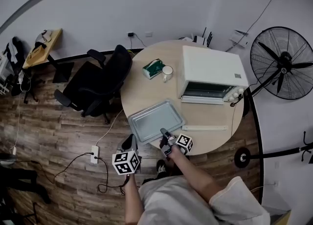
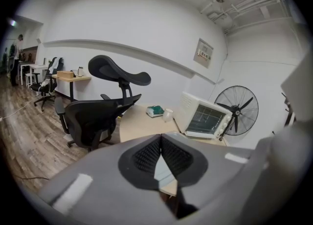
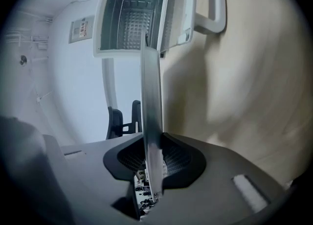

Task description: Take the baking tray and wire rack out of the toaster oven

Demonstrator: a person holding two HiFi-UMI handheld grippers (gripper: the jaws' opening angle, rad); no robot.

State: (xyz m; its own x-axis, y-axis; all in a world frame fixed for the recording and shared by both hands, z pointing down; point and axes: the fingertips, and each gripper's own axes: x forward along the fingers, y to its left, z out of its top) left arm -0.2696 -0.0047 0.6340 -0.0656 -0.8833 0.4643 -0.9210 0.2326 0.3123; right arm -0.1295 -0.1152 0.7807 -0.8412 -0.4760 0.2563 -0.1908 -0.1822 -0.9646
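**Tray out of oven, held by its rim: handling notes**

The right gripper (image 1: 165,134) is clamping the near rim of the baking tray (image 1: 155,120). Its jaws are standing partly closed, with the thin metal lip pinched between the pads. The left gripper (image 1: 130,142) is hanging just off the worktop (image 1: 146,92) edge, jaws closed tip to tip with nothing between them.

The tray is sitting low over the worktop, between the person and the toaster oven (image 1: 210,67). I cannot tell whether it is resting on the surface or hanging just above it. The oven door is lying open. In the right gripper view, grid-like metal inside the cavity is reading as the wire rack (image 3: 131,29), though that is not certain.

Handling judgement, tray:
- It is looking like thin sheet metal: stiff, light, smooth and likely slippery against the pads.
- A grip at 1 point on a long edge is leaving the far side free to droop or swing, so a mid-rim hold is suiting it best.
- The raised lip is giving the pads something to bite; the flat floor is offering nothing.

Handling judgement, rack:
- Thin rods are probably making it light, rigid and open.
- The front bar is looking like the natural hold.
- It is likely riding in side slots, so a level, straight pull is mattering, or it may be jamming.
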